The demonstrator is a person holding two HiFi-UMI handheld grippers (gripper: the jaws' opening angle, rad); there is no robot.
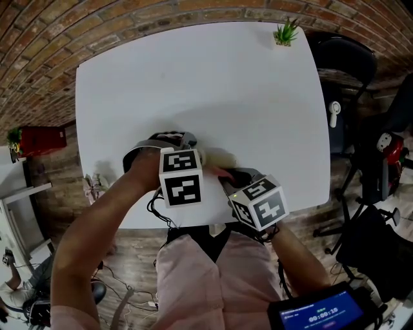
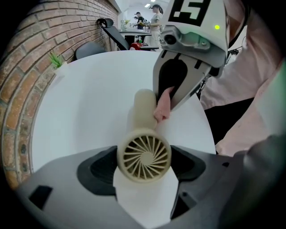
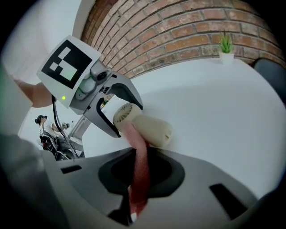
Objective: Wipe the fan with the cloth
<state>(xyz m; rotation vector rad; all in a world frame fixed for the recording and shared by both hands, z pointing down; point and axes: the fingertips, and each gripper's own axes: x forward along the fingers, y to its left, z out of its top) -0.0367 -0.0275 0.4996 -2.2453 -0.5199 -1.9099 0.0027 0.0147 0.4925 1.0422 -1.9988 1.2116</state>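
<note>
A small cream hand fan (image 2: pixel 144 154) is held by its round grille head between the jaws of my left gripper (image 2: pixel 144 166), which is shut on it. The fan's handle (image 2: pixel 143 107) points away over the white table (image 1: pixel 213 84). My right gripper (image 3: pixel 138 172) is shut on a pink cloth (image 3: pixel 139 161), and the cloth's free end lies against the fan (image 3: pixel 149 127). In the head view both grippers sit close together near the table's front edge, left gripper (image 1: pixel 197 158) and right gripper (image 1: pixel 227 175), with the pink cloth (image 1: pixel 222 173) between them.
A small potted plant (image 1: pixel 285 32) stands at the table's far right corner. Black office chairs (image 1: pixel 345 64) stand to the right of the table. A brick wall (image 1: pixel 129 19) runs behind it. A tablet screen (image 1: pixel 316 312) glows at the lower right.
</note>
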